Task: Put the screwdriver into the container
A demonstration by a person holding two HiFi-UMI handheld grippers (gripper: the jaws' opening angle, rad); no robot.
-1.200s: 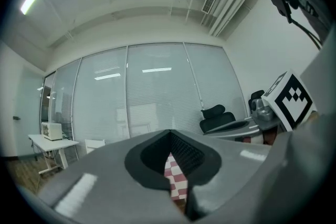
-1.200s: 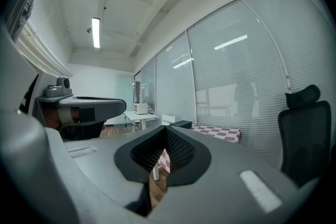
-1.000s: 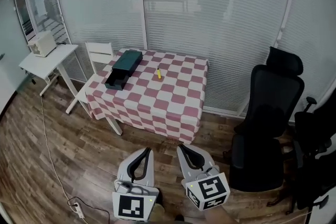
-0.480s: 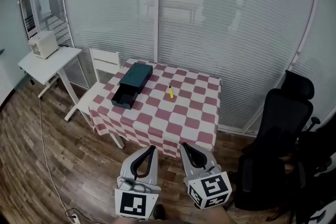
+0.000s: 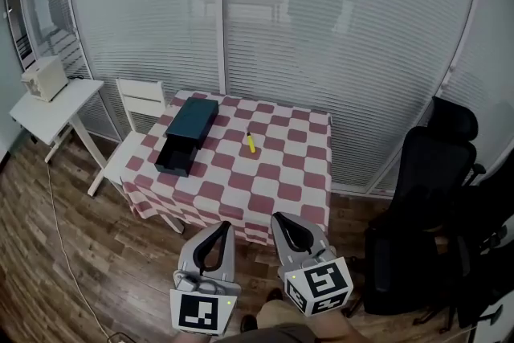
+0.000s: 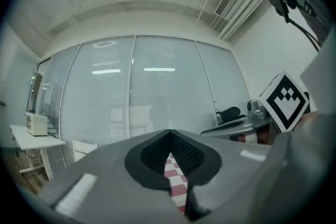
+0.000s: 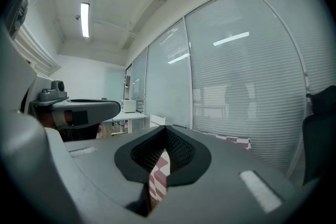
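Pink and white checks cover the table (image 5: 277, 193), which sits a little more to the left in my head view than a moment ago, and more of the black chair (image 5: 430, 165) shows. My left gripper (image 5: 225, 228) and right gripper (image 5: 276, 218) still hang low in front of me, each with its fingers pressed together on nothing. The screwdriver (image 5: 251, 143) is small and yellow. It lies flat near the middle of the cloth, right of the dark green container (image 5: 189, 124), not touching it.
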